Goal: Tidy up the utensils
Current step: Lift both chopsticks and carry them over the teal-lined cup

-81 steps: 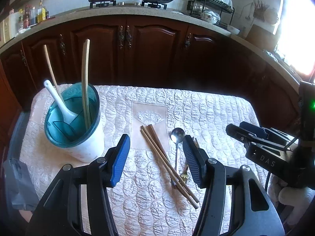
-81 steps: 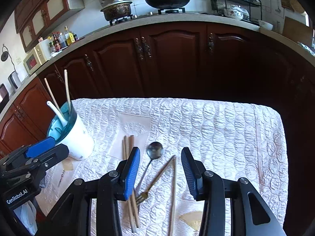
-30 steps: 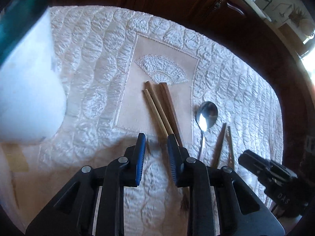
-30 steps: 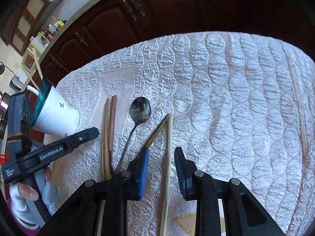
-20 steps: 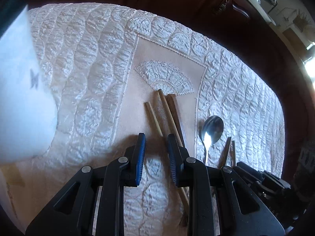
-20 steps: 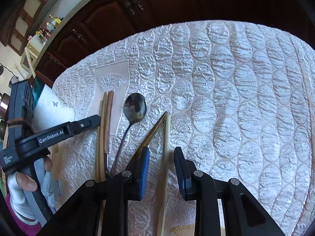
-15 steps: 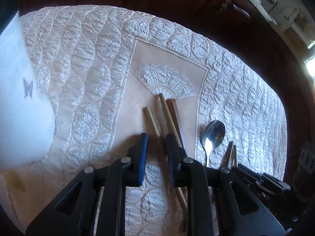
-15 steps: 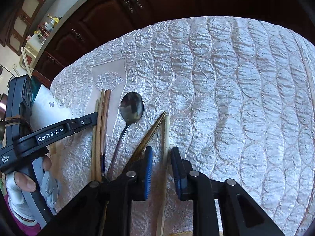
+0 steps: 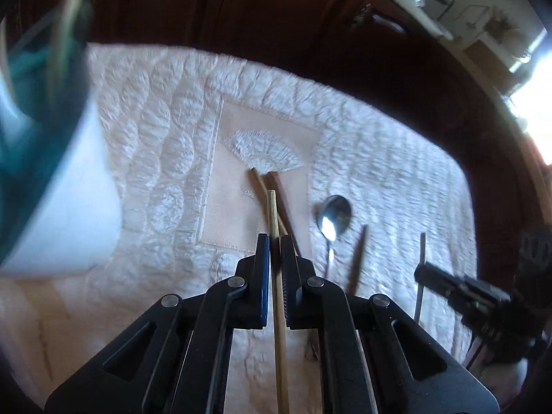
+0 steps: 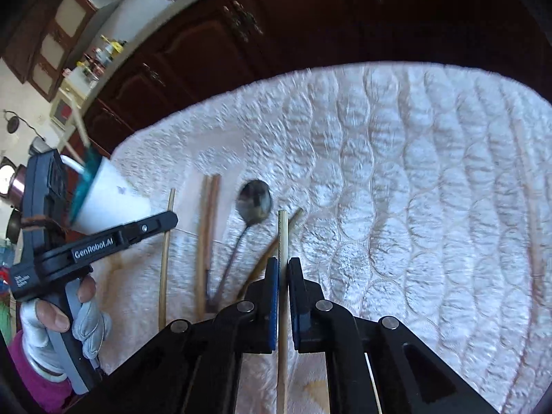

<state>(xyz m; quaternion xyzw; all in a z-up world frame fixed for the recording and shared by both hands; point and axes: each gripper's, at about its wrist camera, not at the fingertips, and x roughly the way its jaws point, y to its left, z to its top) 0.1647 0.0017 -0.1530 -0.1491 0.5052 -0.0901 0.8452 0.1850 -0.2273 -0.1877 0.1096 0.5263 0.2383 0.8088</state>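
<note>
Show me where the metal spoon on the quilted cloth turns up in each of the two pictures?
Left wrist view: the spoon lies right of centre, just right of the dark chopsticks.
Right wrist view: the spoon lies left of centre, bowl pointing up, its handle running down and left.
Shared landmark: the white cup with the teal insert, at the left edge of both.

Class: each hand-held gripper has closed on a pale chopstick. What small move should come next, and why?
Probably carry both toward the holder. The left hand-held gripper and right hand-held gripper each pinch a pale chopstick; the holder already has utensils in it, while the spoon stays on the cloth.
</note>
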